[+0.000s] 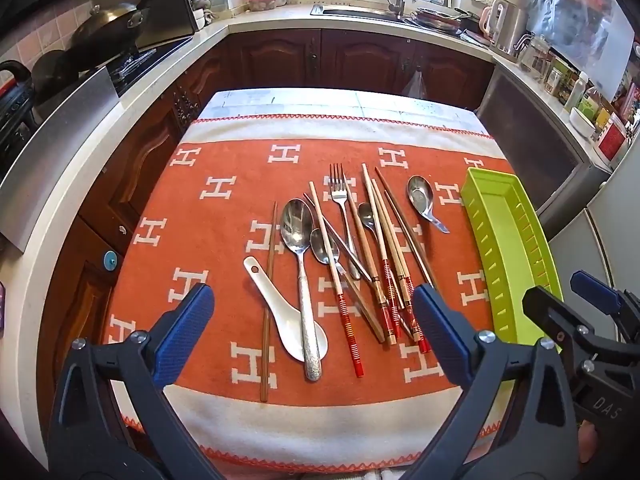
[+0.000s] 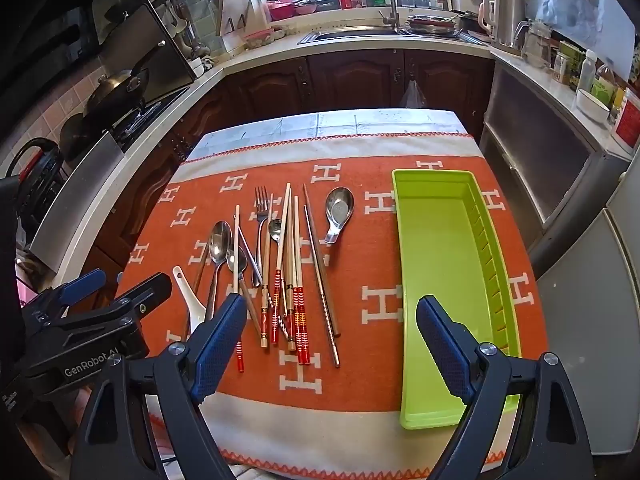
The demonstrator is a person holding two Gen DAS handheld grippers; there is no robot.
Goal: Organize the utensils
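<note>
Nearest, at 6 o'clock in each wrist view: left gripper and right gripper, black frames with blue ribbed pads, jaws spread wide, nothing between them, both hovering above the table.

Beneath them: orange cloth with white H pattern and cream border, covering the table.

Centre of the left view, a loose heap of utensils: white ceramic soup spoon at 7 o'clock of the heap; large patterned steel spoon lying over its bowl; red-banded pale wooden chopsticks crossed over small steel spoons; single dark wooden chopstick at the heap's 9 o'clock.

Farther, at 12 o'clock: steel fork. At 1 o'clock: short steel ladle spoon, apart.

At 3 o'clock: long lime-green plastic tray, empty.
</note>
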